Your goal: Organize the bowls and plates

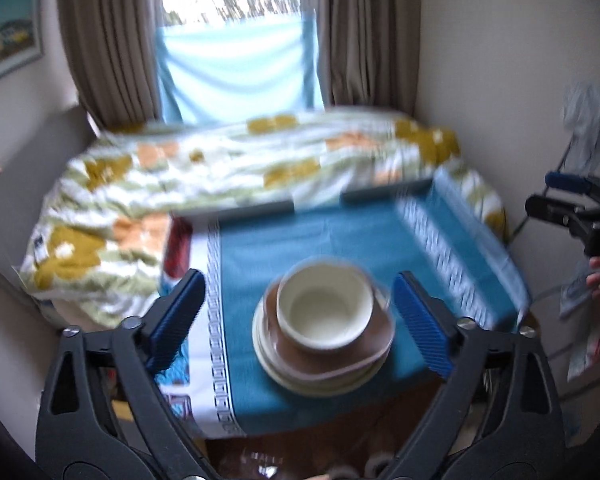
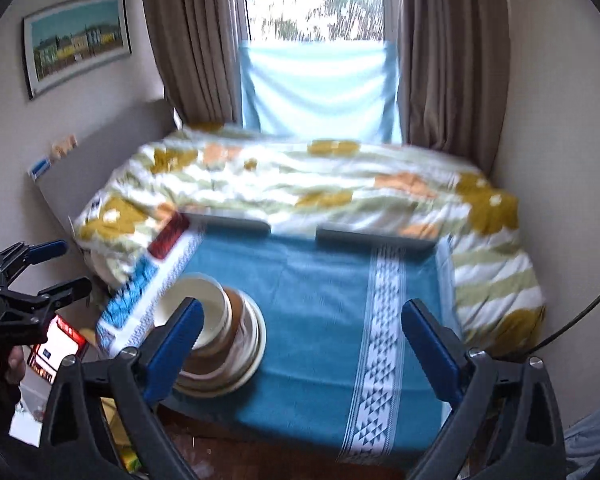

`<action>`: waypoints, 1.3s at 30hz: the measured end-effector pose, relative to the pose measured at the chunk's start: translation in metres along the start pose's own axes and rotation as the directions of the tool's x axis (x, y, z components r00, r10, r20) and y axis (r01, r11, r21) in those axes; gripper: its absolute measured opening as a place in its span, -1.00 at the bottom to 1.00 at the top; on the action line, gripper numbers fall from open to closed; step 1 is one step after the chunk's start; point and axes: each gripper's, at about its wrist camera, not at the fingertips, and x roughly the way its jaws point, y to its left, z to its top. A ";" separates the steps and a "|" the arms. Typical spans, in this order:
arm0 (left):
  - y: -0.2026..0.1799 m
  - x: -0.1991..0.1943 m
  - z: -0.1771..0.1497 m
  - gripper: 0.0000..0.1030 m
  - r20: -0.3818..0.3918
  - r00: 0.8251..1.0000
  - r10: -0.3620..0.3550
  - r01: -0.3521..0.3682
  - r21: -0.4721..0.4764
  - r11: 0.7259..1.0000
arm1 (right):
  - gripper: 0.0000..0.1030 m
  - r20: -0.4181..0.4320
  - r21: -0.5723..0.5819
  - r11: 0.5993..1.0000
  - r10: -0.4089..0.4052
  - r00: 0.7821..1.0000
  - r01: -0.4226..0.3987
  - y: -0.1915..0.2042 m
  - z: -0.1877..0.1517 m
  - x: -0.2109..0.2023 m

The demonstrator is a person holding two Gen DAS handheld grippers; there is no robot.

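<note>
A cream round bowl (image 1: 325, 307) sits nested in a brown bowl (image 1: 332, 344) atop cream plates (image 1: 312, 376) on the teal-clothed table (image 1: 308, 240). The left gripper (image 1: 300, 320) and right gripper (image 2: 302, 354) hang above, jaws spread and empty. Stacking looks finished.

One cream bowl (image 1: 325, 305), one brown bowl (image 1: 332, 344), cream plates (image 1: 312, 380) uncountable.

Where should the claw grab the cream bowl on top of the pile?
Probably the cream bowl's rim, coming from above: it sits upright and open on the brown dish, so one finger can go inside the wall and one outside. Its lower sides are nested in the dish.
</note>
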 end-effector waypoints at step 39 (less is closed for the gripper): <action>-0.044 -0.097 -0.003 0.99 0.366 0.903 0.225 -0.202 -0.102 0.974 | 0.99 0.278 0.107 0.968 -0.247 0.928 0.226 0.038 -0.012 -0.079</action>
